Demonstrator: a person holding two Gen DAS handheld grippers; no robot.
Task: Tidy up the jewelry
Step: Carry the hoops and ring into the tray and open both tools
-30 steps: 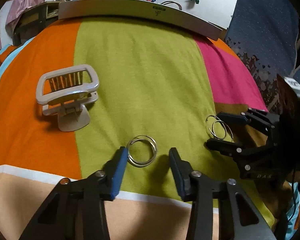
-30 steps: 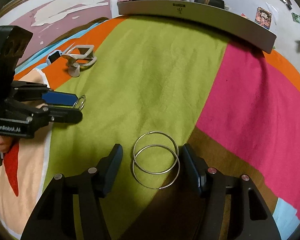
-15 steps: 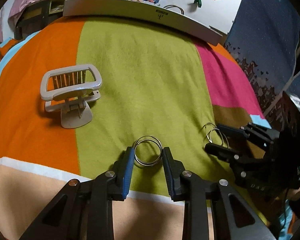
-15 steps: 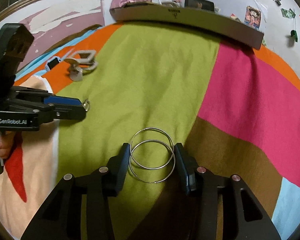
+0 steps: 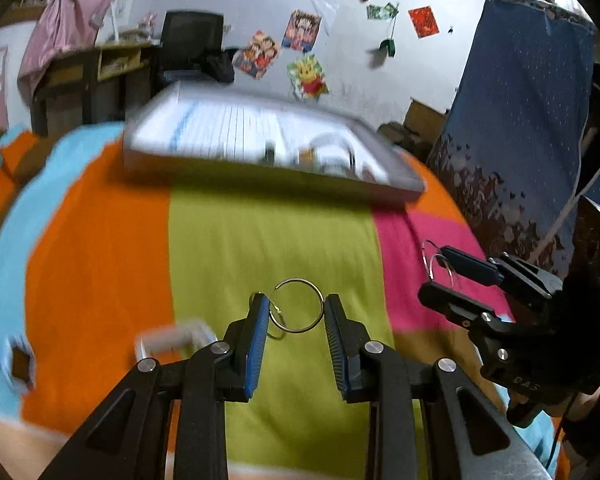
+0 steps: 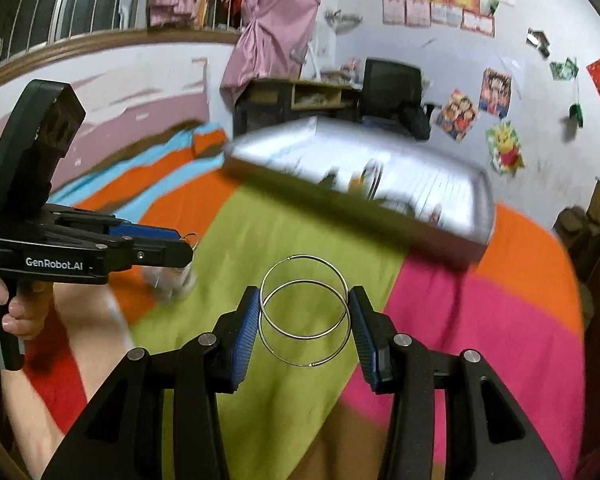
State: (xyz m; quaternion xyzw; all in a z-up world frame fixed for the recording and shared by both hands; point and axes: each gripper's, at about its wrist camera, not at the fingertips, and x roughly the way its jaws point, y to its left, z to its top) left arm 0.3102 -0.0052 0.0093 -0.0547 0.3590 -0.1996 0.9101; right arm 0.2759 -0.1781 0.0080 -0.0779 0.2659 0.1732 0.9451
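Observation:
My left gripper (image 5: 294, 306) is shut on a pair of small silver hoop earrings (image 5: 298, 279), gripped across their width and held above the striped blanket (image 5: 268, 240). In the right wrist view, the right gripper (image 6: 304, 300) is likewise shut on a pair of large silver hoops (image 6: 304, 257), one overlapping the other. Each gripper shows in the other's view: the right gripper (image 5: 436, 276) at the right edge, the left gripper (image 6: 180, 244) at the left with a hand on its handle. A grey open jewelry case (image 5: 260, 140) lies ahead, blurred.
A beige claw hair clip (image 5: 176, 336) lies blurred on the blanket below my left fingers, and appears as the hair clip (image 6: 172, 280) under the left gripper. A blue patterned cloth (image 5: 512, 140) hangs at the right. A desk and black chair (image 6: 392, 80) stand behind the case.
Both grippers have closed on their hoop pairs and lifted them off the blanket. The views have tilted up and forward, bringing the grey case into sight from above.

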